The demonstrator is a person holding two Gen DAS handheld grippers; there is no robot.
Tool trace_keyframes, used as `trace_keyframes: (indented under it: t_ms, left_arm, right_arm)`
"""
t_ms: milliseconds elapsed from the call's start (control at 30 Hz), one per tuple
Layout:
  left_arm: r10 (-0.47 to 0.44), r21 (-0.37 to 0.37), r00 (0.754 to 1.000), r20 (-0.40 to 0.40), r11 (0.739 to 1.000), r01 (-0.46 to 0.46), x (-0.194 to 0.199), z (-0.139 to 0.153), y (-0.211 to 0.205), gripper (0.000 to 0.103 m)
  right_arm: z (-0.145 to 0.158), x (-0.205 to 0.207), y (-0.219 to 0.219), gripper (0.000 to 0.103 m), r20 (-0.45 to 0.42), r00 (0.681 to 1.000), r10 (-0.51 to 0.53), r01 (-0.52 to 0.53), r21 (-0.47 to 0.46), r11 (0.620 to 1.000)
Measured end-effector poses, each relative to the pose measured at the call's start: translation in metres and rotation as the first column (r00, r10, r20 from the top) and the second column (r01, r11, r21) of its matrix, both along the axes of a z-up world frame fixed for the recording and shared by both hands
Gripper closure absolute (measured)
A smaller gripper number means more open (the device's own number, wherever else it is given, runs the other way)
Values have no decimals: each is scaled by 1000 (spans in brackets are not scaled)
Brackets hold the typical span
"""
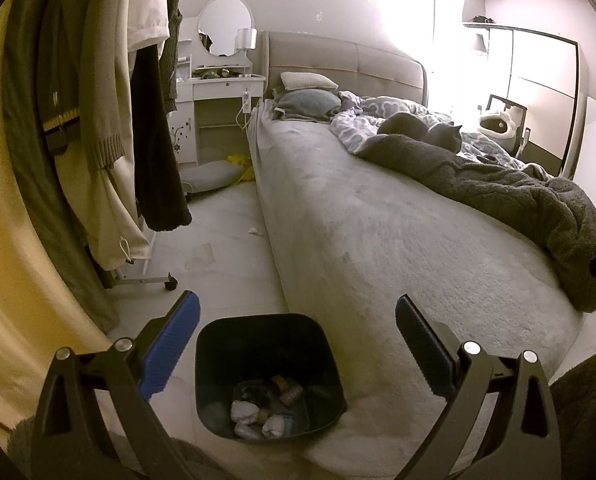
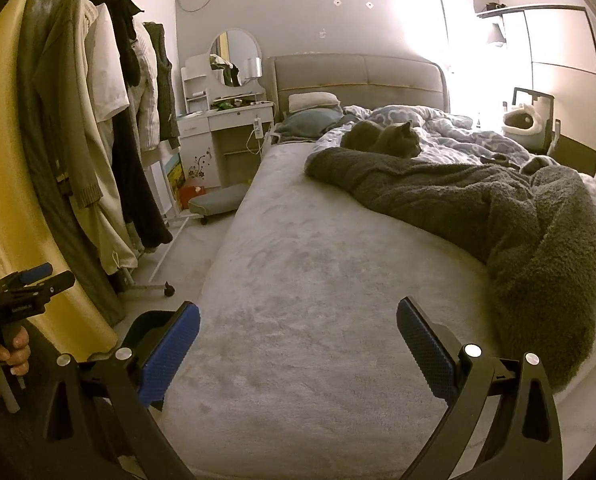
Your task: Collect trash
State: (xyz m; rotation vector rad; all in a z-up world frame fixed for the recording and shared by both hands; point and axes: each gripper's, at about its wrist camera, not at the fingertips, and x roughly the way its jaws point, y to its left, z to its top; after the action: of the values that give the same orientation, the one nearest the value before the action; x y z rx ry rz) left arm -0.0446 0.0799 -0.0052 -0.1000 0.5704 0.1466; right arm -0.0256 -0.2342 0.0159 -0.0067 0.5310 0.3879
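Note:
A dark plastic trash bin (image 1: 222, 344) stands on the floor at the bed's near corner, holding several crumpled white tissues and scraps. My left gripper (image 1: 297, 312) is open and empty, hovering above the bin. A small white crumpled tissue (image 1: 254, 231) lies on the floor beside the bed. My right gripper (image 2: 298, 316) is open and empty above the grey bed (image 2: 298, 280). The bin's rim (image 2: 150, 322) peeks out behind its left finger. The left gripper's handle (image 2: 22, 284), held by a hand, shows at the far left.
A clothes rack (image 1: 98, 120) with hanging coats stands left on wheels. A grey cat (image 1: 422, 130) lies on the bed by a dark fleece blanket (image 1: 518, 200). A white dressing table (image 1: 218, 92) with round mirror stands at the back. Yellow items (image 1: 244, 166) lie on the floor there.

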Motion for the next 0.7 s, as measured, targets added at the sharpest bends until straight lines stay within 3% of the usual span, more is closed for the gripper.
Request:
trace_keyframes:
  t_ms: [700]
  left_arm:
    - [-7, 2, 1000, -3, 1000, 7, -1, -3, -3, 3]
  right_arm:
    - [0, 0, 1, 3, -1, 1000, 2, -2, -3, 1000]
